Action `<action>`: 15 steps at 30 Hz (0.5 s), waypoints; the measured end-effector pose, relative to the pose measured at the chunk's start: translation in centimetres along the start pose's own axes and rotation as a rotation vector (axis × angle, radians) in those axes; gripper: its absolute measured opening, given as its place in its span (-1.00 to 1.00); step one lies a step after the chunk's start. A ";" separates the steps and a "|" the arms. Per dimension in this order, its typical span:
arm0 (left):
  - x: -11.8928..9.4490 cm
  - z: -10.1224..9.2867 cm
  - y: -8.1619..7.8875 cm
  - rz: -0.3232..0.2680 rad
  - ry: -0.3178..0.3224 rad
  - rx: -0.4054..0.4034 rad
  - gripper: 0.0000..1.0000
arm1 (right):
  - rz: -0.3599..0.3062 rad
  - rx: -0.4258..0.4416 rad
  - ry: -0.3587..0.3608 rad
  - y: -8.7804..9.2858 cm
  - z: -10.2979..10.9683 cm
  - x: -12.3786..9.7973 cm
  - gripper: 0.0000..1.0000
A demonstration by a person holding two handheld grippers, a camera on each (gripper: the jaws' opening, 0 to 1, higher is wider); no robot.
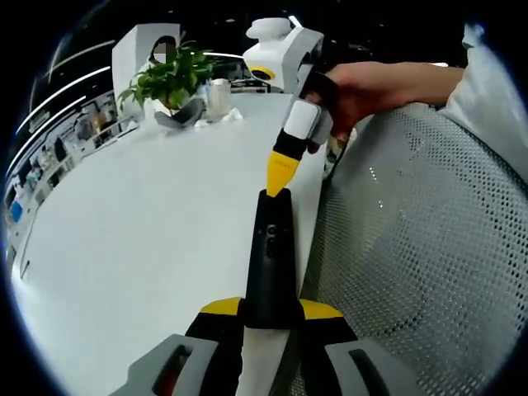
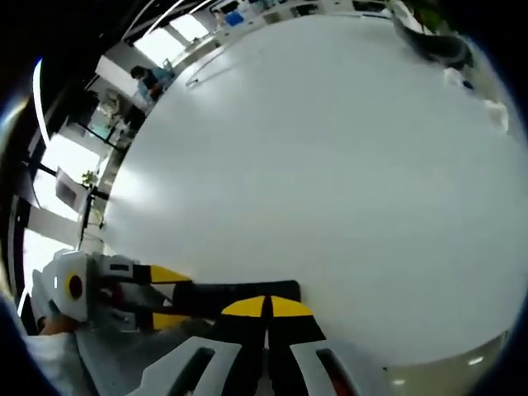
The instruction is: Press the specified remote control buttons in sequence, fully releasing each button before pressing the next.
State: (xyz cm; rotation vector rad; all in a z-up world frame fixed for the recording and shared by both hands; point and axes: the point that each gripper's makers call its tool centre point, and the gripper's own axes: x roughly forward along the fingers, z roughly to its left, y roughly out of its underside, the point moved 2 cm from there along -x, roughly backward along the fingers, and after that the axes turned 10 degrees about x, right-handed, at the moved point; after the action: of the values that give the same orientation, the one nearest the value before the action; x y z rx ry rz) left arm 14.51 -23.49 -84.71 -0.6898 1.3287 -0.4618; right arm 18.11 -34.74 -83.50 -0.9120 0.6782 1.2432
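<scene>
White, matte tabletop (image 1: 148, 247) underneath, broad and bare in the middle, office clutter dim beyond. Black remote control (image 1: 270, 264) lying near the table's edge, slim and elongated, smooth plastic, small buttons faintly visible on its upper face. Long axis running straight away from the left gripper (image 1: 271, 318), near end clamped between the yellow-tipped jaws, far end pointing toward the right gripper (image 1: 280, 177). Right gripper coming in from the far end, jaws drawn together into a single yellow point resting at or just above the remote's far tip; actual contact impossible to judge. Seen from the right gripper view, remote control (image 2: 239, 295) lying crosswise just ahead of the right gripper (image 2: 266, 307), left gripper (image 2: 161, 299) holding it from the left side. Probably needs a short travel along the remote's length to reach the buttons. Further out: mesh chair back (image 1: 429, 247), grey and perforated, beside the table edge; a leafy potted plant (image 1: 169, 78) and a small glass cup (image 1: 219, 97) at the far side, well apart from the work.
</scene>
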 end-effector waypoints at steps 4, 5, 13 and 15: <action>0.1 0.0 0.0 0.001 0.000 0.001 -0.52 | 0.001 -0.038 0.016 0.0 0.0 0.0 -1.00; 0.1 0.0 0.0 0.001 -0.001 0.001 -0.52 | 0.001 -0.039 0.017 0.0 0.0 0.0 -1.00; 0.1 0.0 -0.1 0.004 -0.003 0.005 -0.52 | 0.000 -0.071 -0.004 0.1 0.7 -0.1 -1.00; 0.1 0.0 -0.1 0.005 -0.003 0.005 -0.52 | 0.012 -0.088 0.008 0.2 0.6 0.2 -1.00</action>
State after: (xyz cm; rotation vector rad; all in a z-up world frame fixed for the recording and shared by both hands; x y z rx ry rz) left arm 14.49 -23.61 -84.68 -0.6825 1.3260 -0.4603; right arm 17.90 -34.11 -83.42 -0.9870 0.6402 1.2892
